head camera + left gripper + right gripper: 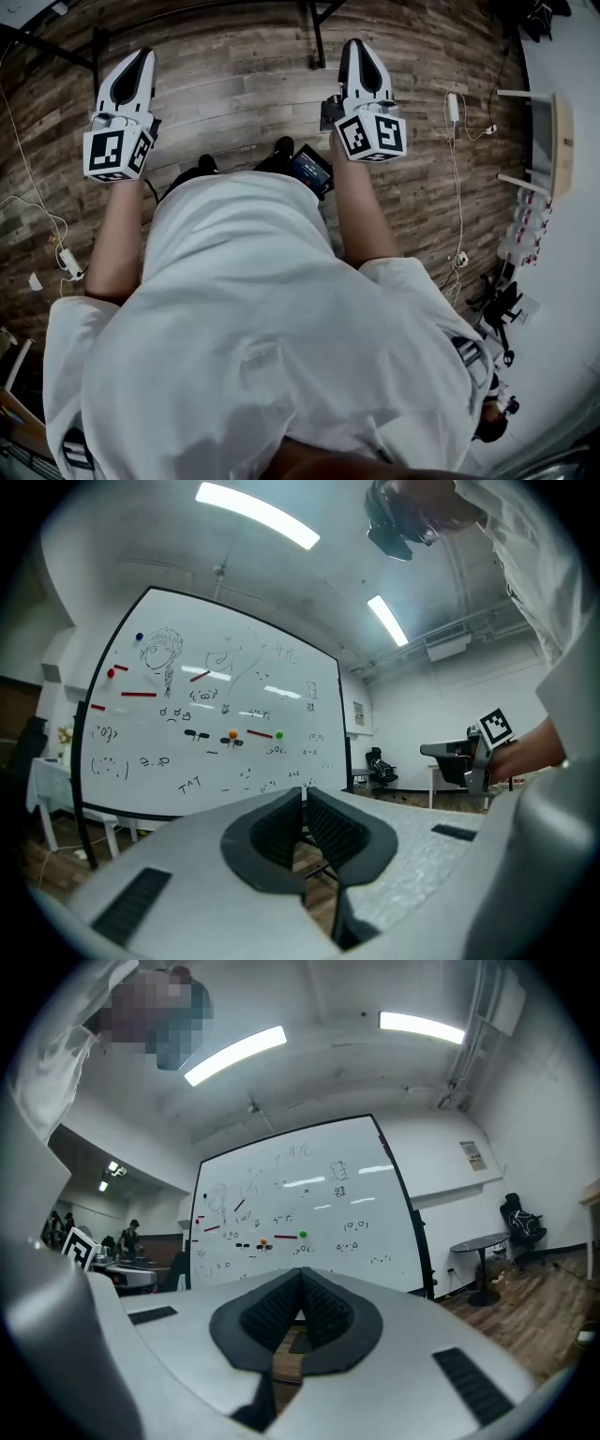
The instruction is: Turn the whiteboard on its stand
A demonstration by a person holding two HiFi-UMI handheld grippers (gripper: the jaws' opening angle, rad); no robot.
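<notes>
The whiteboard (300, 1208) is upright on its stand (421, 1258) across the room. It faces both grippers and is well apart from them. Its face carries doodles and a few coloured magnets (232, 734).

The left gripper (303, 797) is clenched, with nothing between its ribbed pads. The right gripper (300, 1277) is likewise pressed together and empty. Both are held level, side by side, pointing at the board. I judge this to be a carrying posture for the approach rather than a reach, since nothing is within grasp.

In the head view they hang over the wood floor (234, 94). The dark bars (316, 33) at the top edge may be the stand's feet, though too little shows to be sure.

The turn has not begun. The jaws must open before they can take the board's frame. One at each side edge would probably give the leverage to swing the panel.
</notes>
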